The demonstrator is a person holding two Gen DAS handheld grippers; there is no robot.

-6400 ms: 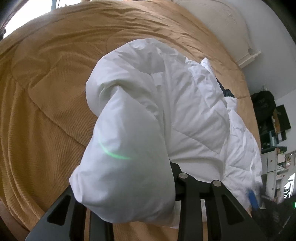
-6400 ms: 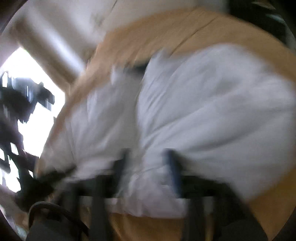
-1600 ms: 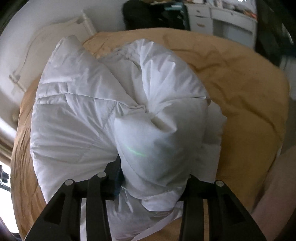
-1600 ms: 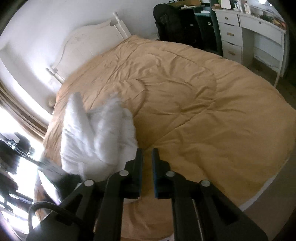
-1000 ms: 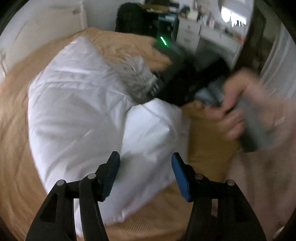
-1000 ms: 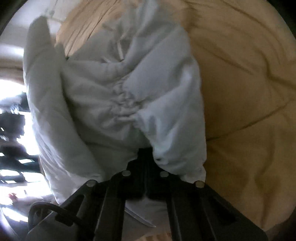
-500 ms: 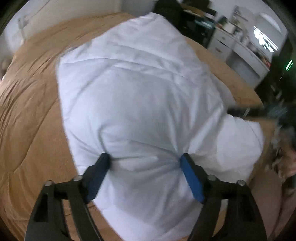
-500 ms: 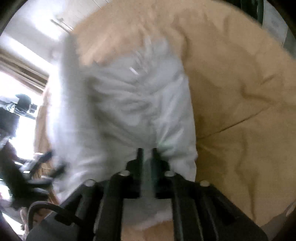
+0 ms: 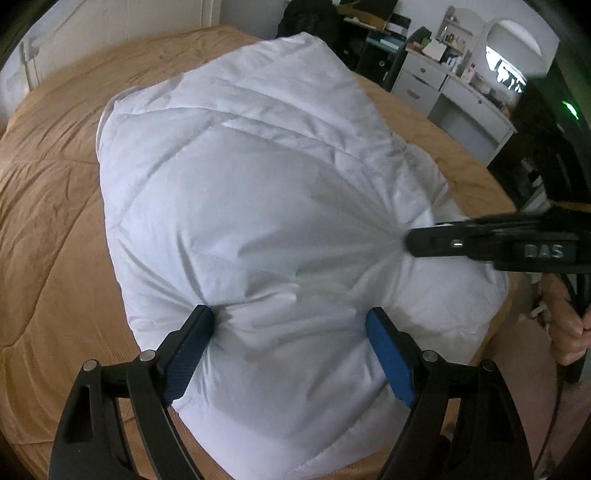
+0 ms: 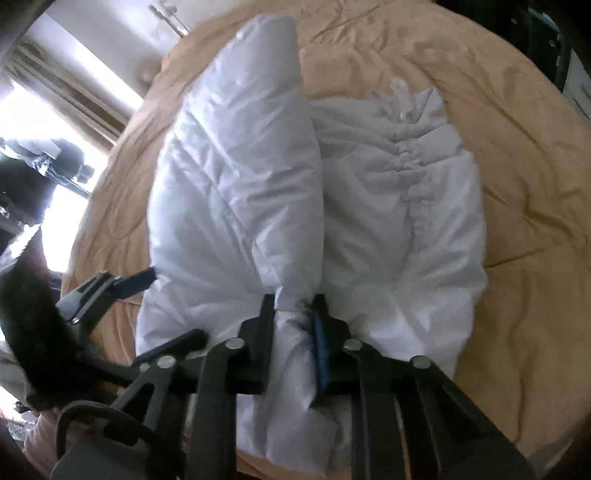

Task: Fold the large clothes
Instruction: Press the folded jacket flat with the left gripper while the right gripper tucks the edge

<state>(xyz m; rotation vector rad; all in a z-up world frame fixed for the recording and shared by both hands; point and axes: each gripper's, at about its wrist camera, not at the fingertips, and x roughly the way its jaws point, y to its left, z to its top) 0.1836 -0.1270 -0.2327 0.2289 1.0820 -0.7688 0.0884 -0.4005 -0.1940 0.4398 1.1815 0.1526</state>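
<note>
A puffy white down jacket [image 9: 258, 192] lies bundled on the tan bed cover [image 9: 48, 229]. My left gripper [image 9: 291, 332] is open wide, its blue-padded fingers [image 9: 188, 343] pressed against the jacket's near bulge on both sides. My right gripper [image 10: 295, 314] is shut on a pinched fold of the jacket [image 10: 236, 177], between a long padded roll on the left and a gathered panel [image 10: 406, 206] on the right. The right gripper also shows in the left wrist view [image 9: 417, 242], gripping the jacket's right side. The left gripper shows in the right wrist view [image 10: 129, 284] at the left.
White drawers and a dresser [image 9: 454, 92] stand past the bed's far right corner, with dark bags [image 9: 310, 18] beside them. A white headboard [image 9: 29, 55] is at the far left. A bright window with curtains [image 10: 55, 92] is left in the right wrist view.
My left gripper has let go of the jacket, opened and now straddles the bundle. My right gripper has closed on a fold and holds it; the jacket lies flatter on the bed.
</note>
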